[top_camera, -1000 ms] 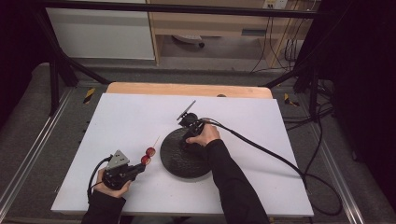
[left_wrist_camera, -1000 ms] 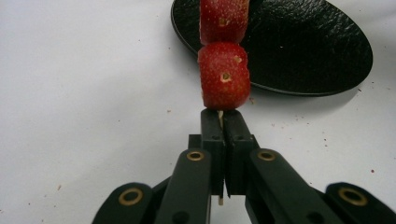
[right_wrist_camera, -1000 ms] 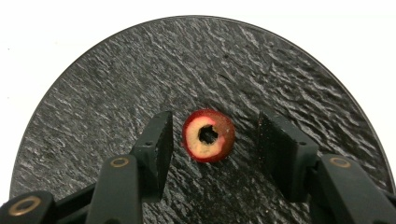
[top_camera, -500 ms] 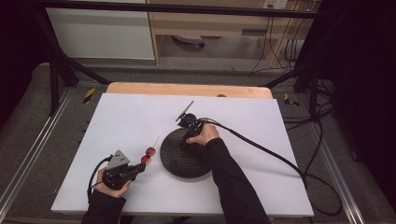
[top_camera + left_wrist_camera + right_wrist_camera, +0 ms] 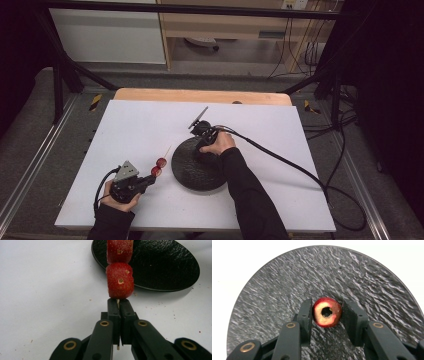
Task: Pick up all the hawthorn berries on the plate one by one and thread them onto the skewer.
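Observation:
My left gripper (image 5: 151, 177) (image 5: 119, 305) lies at the table's near left, shut on a thin wooden skewer (image 5: 117, 300). Two red strawberry pieces (image 5: 158, 167) (image 5: 120, 280) are threaded on the skewer just beyond the jaws. My right gripper (image 5: 201, 149) (image 5: 327, 303) points down onto a black textured plate (image 5: 200, 175) (image 5: 287, 277). Its jaws have just been closing around a cored strawberry piece (image 5: 322, 318) lying on the plate. The left pad is at the fruit; a sliver of gap shows at the right pad.
A white board (image 5: 125, 130) covers the wooden table. The right gripper's cable (image 5: 290, 165) trails off to the right across the board. The plate's rim (image 5: 162, 287) lies just beyond the skewered fruit.

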### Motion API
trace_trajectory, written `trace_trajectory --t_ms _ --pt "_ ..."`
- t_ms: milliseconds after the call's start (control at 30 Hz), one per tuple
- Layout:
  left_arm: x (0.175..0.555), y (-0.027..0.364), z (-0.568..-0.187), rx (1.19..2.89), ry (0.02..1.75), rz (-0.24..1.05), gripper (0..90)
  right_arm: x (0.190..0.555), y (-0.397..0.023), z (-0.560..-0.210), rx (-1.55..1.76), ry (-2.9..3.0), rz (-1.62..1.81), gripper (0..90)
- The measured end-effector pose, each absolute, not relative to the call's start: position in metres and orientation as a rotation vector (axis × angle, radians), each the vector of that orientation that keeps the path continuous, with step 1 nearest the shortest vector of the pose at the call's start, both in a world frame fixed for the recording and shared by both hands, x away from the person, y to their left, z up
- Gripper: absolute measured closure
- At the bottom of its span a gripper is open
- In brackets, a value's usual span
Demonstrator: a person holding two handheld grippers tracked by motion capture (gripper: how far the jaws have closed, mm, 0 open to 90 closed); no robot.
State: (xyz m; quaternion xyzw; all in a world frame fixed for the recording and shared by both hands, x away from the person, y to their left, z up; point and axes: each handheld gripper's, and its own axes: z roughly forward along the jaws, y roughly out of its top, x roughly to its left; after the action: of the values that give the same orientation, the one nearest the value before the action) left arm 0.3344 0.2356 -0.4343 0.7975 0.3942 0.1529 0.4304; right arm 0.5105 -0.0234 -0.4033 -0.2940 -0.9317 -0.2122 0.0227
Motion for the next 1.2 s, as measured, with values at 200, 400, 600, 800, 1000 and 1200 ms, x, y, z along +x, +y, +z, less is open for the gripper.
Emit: trace_trajectory --t_ms 200,400,600,800,1000,1200 --pt "0.334 0.235 -0.433 1.989 0.979 0.383 88.1 0.502 -0.027 -0.391 -0.934 -2.871 -0.664 62.0" --pt "0.333 0.233 -0.432 1.987 0.977 0.388 88.1 0.494 -0.035 -0.381 -0.992 -2.825 -0.727 62.1" --pt "0.333 0.230 -0.432 1.989 0.970 0.391 88.2 0.484 -0.050 -0.381 -1.043 -2.756 -0.836 62.1" --pt "0.333 0.225 -0.432 1.994 0.963 0.391 88.2 0.472 -0.067 -0.379 -1.078 -2.685 -0.968 62.1" --pt "0.332 0.221 -0.431 1.987 0.957 0.394 88.2 0.459 -0.083 -0.377 -1.103 -2.602 -1.178 62.2" --pt "0.331 0.217 -0.431 1.982 0.953 0.398 88.2 0.448 -0.097 -0.377 -1.139 -2.491 -1.378 62.3"
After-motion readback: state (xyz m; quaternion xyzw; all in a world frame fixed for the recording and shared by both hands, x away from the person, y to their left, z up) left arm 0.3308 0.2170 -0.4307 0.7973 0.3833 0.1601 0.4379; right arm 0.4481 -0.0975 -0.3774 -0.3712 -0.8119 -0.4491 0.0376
